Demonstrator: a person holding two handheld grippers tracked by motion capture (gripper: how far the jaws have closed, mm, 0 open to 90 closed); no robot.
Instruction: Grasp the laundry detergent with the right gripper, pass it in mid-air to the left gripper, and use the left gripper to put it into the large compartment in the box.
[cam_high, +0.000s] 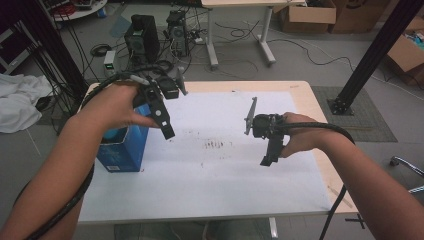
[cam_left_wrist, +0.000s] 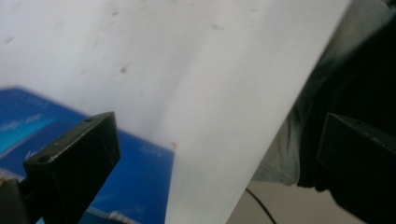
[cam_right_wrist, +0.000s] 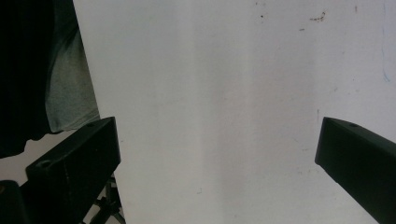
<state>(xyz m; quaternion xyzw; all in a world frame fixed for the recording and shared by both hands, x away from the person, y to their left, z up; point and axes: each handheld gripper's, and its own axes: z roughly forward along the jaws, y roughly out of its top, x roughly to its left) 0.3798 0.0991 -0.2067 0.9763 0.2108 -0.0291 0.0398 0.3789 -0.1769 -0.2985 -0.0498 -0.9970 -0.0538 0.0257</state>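
A table covered by a white sheet (cam_high: 220, 175) stands before me, with faint dark marks (cam_high: 215, 145) near its middle. A blue box (cam_high: 120, 150) stands upright at the sheet's left edge. My left gripper (cam_high: 167, 131) hangs in the air just right of the box top, tilted downward. In the left gripper view the left gripper (cam_left_wrist: 219, 154) is open, with nothing between its jaws, over the blue box (cam_left_wrist: 140, 186) and the sheet. My right gripper (cam_high: 266, 160) hovers over the sheet's right half. In the right gripper view the right gripper (cam_right_wrist: 219, 154) is open over bare sheet (cam_right_wrist: 224, 93).
Beyond the table lie computer towers (cam_high: 142, 37), tangled cables, a second desk's legs (cam_high: 212, 45) and cardboard boxes (cam_high: 307, 17). A black frame post (cam_high: 372, 55) rises at the right. White cloth (cam_high: 20, 100) lies at the left. The person's clothing (cam_left_wrist: 355, 79) shows past the table's near edge.
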